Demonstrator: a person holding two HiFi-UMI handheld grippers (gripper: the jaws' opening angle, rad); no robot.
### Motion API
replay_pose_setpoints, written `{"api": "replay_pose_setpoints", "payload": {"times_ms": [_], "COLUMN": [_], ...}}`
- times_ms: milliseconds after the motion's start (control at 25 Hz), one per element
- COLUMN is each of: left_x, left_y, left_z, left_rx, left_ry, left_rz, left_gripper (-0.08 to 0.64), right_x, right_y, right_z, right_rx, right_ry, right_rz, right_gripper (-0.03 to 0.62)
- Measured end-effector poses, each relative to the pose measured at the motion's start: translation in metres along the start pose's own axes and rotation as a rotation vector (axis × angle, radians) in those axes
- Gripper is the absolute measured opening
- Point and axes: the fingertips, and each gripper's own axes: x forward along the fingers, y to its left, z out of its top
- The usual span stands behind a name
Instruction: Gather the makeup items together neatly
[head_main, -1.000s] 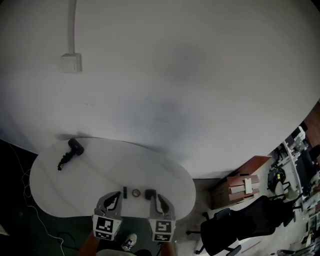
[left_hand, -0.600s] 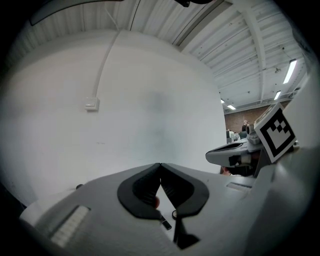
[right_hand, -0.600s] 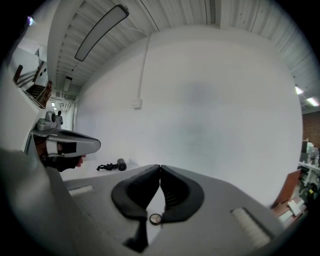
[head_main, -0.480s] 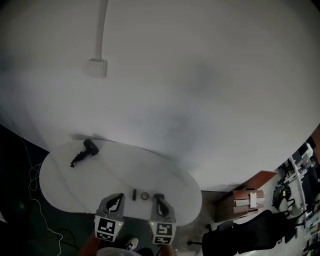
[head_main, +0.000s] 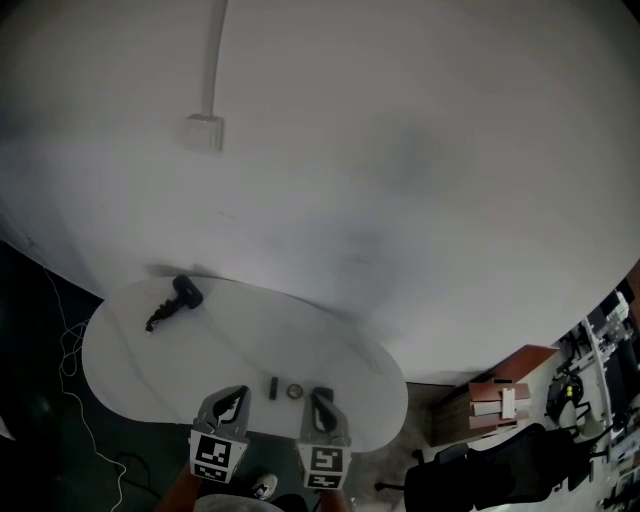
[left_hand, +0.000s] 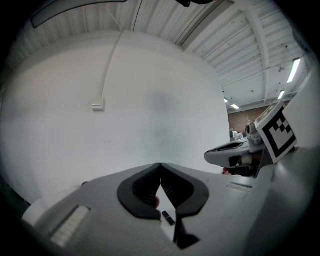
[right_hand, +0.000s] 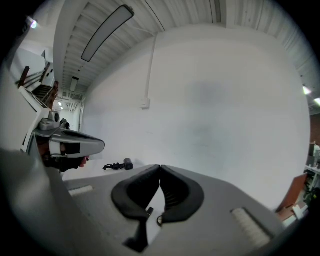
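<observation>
Between left tool (left_hand: 160, 165) and right tool (right_hand: 160, 166): makeup items (head_main: 294, 391) in a short crosswise row
Both tools clenched, empty; dark stick (head_main: 272, 388), long axis pointing away, and round pot (head_main: 295, 392) lie on the tabletop (head_main: 150, 360), nearer the right tool

White oval table (head_main: 150, 370) against a white wall. Black corded gadget (head_main: 185, 293) lies near the table's far left edge. On the wall, a small box (head_main: 202, 132) with a pipe (head_main: 215, 60) running upward. Lower right: black office chair (head_main: 500, 465) near a brown cabinet (head_main: 500, 385).
</observation>
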Motion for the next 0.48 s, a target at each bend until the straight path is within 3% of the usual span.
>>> {"api": "replay_pose_setpoints", "payload": {"times_ms": [480], "left_x": [0.0041], "left_y": [-0.0023], "left_z": [-0.0033], "left_rx": [-0.005], "left_ry": [0.004], "left_rz": [-0.013], "left_gripper": [0.011], "right_x": [0.0010], "right_y": [-0.0064], "right_z": [-0.0042], "right_rx": [0.000], "right_ry": [0.003], "right_rz": [-0.014], "right_gripper": [0.006]}}
